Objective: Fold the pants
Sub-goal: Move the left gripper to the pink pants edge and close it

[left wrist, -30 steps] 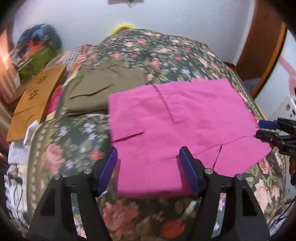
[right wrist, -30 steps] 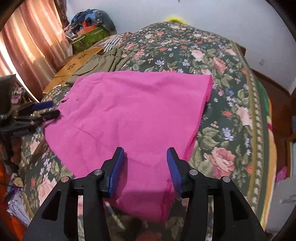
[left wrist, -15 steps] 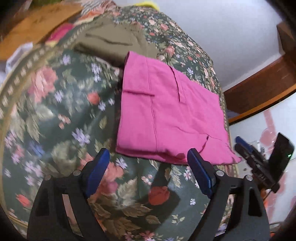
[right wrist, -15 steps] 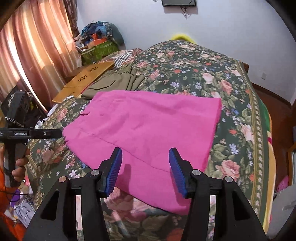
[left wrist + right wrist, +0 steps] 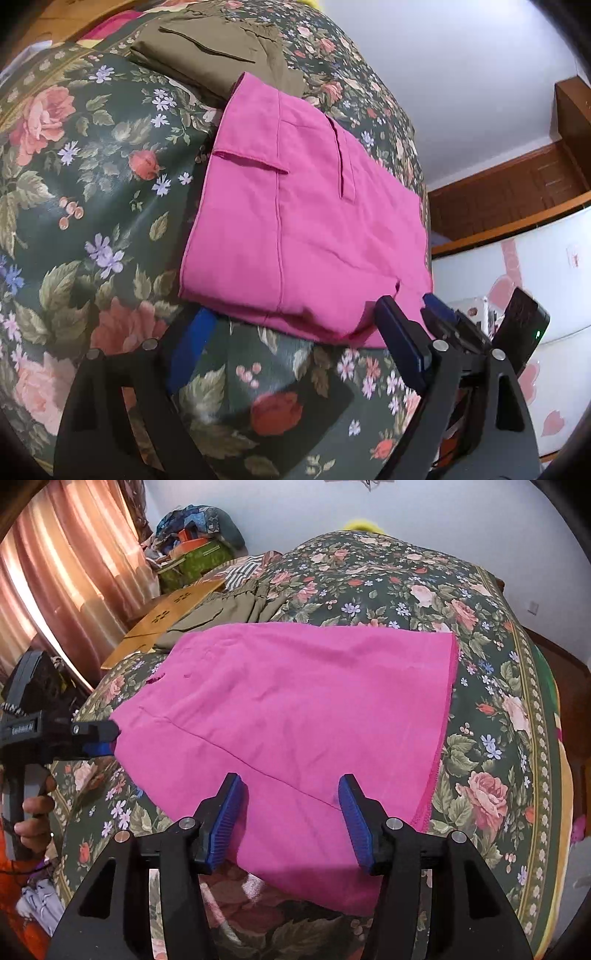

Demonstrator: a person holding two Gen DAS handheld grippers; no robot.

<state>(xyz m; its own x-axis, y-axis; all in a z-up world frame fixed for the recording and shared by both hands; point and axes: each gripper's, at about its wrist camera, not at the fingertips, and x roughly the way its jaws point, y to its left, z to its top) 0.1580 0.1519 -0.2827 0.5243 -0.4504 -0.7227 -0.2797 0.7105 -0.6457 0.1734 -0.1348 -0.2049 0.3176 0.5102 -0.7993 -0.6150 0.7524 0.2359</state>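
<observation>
left gripper (image 5: 295,339) rolled, lowered to pink pants (image 5: 306,221) near edge, fingers widened, right gripper (image 5: 291,812) fingers widened slightly

The olive garment (image 5: 221,48) is cut off at twelve o'clock in the left wrist view, its near corner hidden under the pink pants (image 5: 303,221); the person's hand (image 5: 33,816) (nine o'clock) is mostly out of frame

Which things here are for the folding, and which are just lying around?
For the folding: pink pants, left tongs, right tongs.

Just lying around: olive-green garment, cardboard sheet, pile of bags, flowered bedspread.
</observation>
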